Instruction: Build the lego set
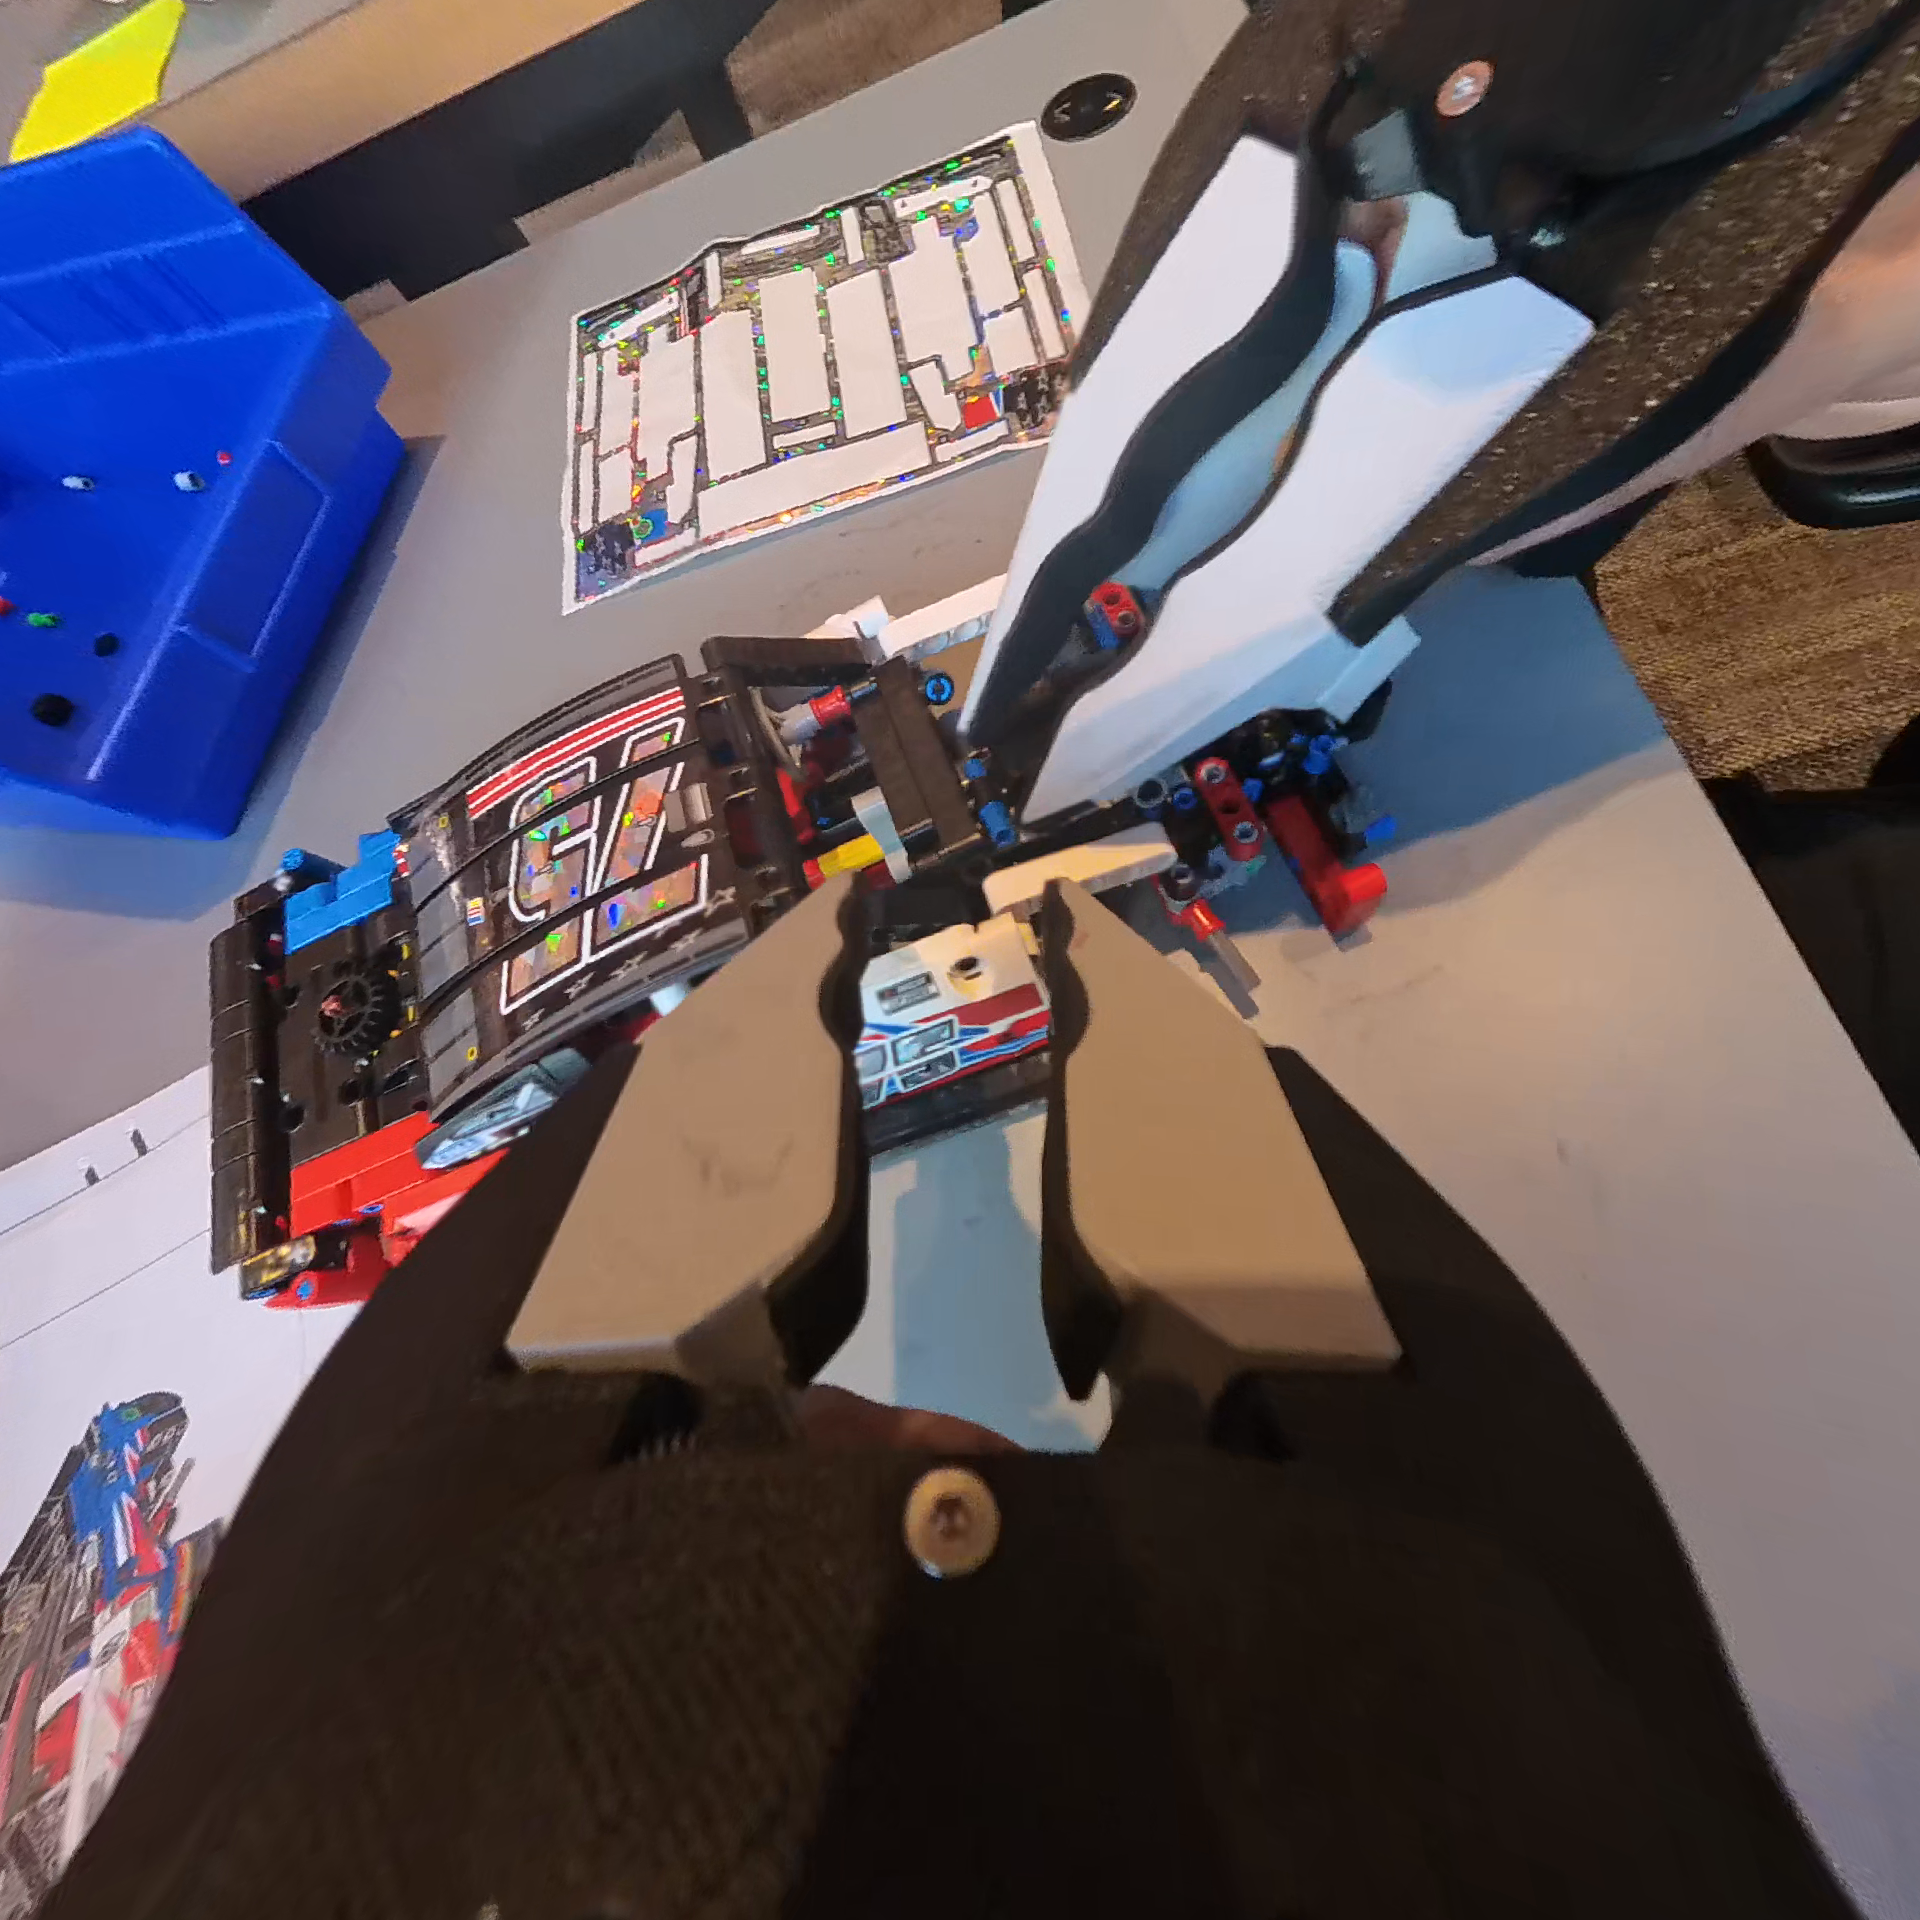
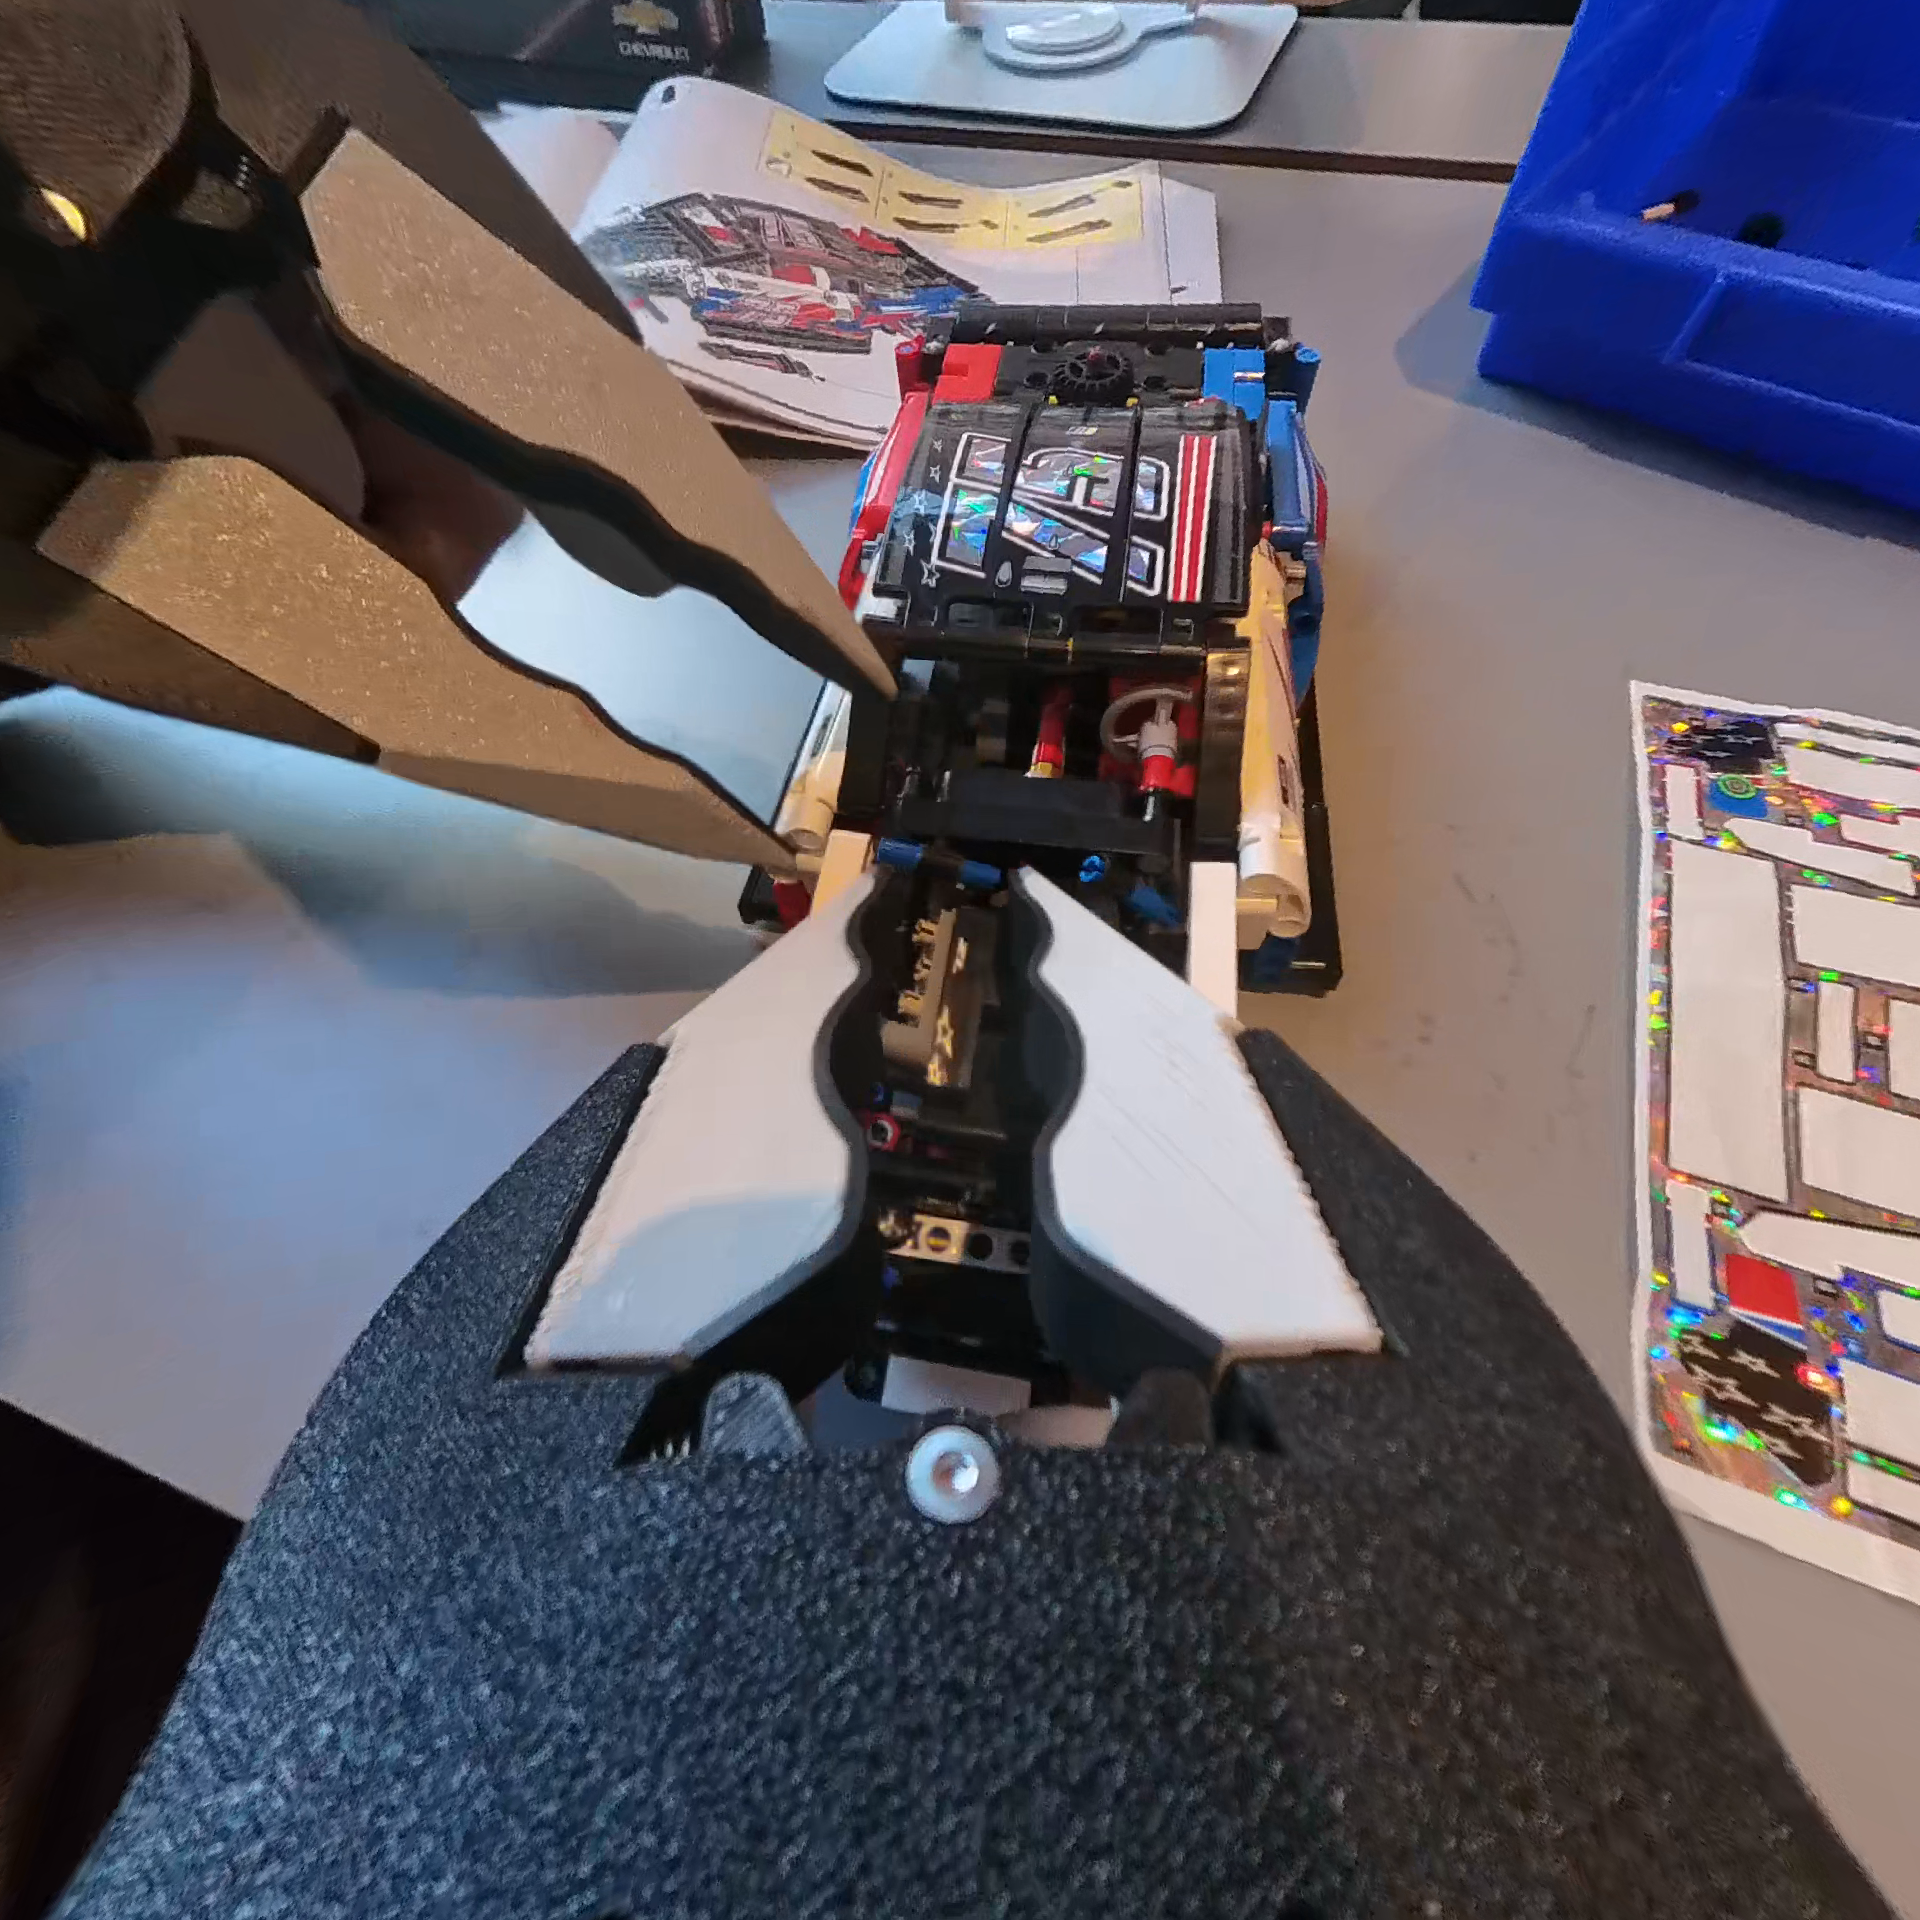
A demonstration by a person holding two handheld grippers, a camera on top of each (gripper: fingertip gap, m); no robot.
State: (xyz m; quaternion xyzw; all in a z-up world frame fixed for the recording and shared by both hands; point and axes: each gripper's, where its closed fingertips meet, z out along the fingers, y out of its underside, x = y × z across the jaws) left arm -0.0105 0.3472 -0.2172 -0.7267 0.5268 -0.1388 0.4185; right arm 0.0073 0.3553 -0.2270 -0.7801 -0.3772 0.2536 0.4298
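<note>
Left wrist view: lego car (image 1: pixel 582 914), half built, lies on the grey table (image 1: pixel 1507 1091), black roof with shiny sticker toward the blue bin (image 1: pixel 177 468), bare frame of red and blue pins toward the right. Left gripper (image 1: pixel 951 904), tan fingers, stands spread, tips at the car's side wall by the cabin opening, one tip each side of a white side panel; whether they press on it I cannot tell. Right gripper (image 1: pixel 1023 758), white fingers, comes down from upper right onto the open frame; a small red and blue piece (image 1: pixel 1114 613) shows in the gap between its fingers, but whether it is clamped or only seen through the gap is unclear. Sticker sheet (image 1: pixel 821 364) lies flat beyond the car, mostly used up. Right wrist view: car (image 2: pixel 1081 623) seen lengthwise from its unfinished end, booklet (image 2: pixel 883 249) open behind it, bin (image 2: pixel 1714 260) far right, sticker sheet (image 2: pixel 1787 1091) near right. Right gripper (image 2: pixel 940 883) part open over the frame, a dark stickered panel (image 2: pixel 935 997) lying between the fingers; contact with it not readable. Left gripper (image 2: pixel 842 774) enters from the left, tips against the cabin's side. Judgement: step in hand is work on the open end, left steadying, right seating a part. Next move calls for a firm brace and a straight push onto the pins.
</note>
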